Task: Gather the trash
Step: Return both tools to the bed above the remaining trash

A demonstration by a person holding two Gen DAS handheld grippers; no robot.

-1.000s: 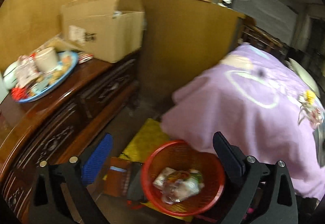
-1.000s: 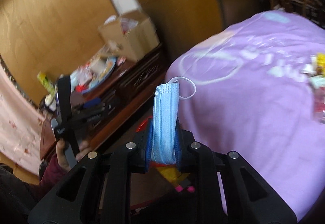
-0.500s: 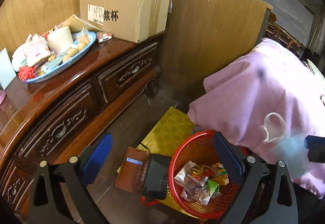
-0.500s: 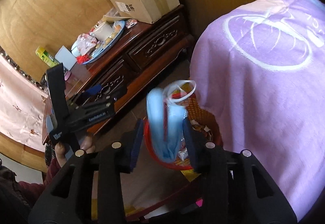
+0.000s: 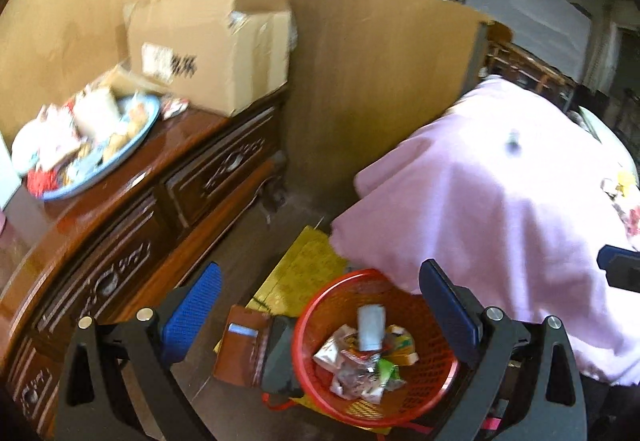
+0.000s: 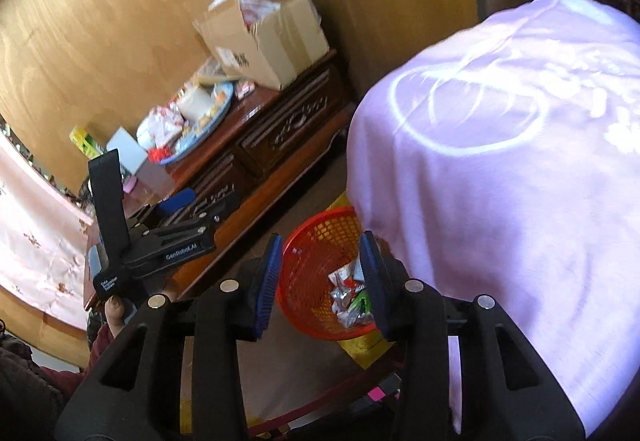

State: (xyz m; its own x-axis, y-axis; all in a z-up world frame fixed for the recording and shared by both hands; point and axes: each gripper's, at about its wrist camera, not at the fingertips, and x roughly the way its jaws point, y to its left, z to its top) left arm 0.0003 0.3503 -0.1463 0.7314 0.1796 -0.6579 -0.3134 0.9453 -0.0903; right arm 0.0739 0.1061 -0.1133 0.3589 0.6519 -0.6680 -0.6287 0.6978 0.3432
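Mask [image 5: 371, 327], prob. blurred, lies in red basket [image 5: 320, 305] btw. spread left fingers [image 5: 192, 305]; right fingers [image 6: 267, 273] spread, empty.

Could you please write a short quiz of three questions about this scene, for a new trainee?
1. True or false: the right gripper holds the face mask.
2. Where does the mask lie? A) on the purple bedcover B) in the red basket C) on the wooden dresser
3. Fill in: the left gripper is ____.

Key
1. False; its jaws stand apart, empty.
2. B
3. open
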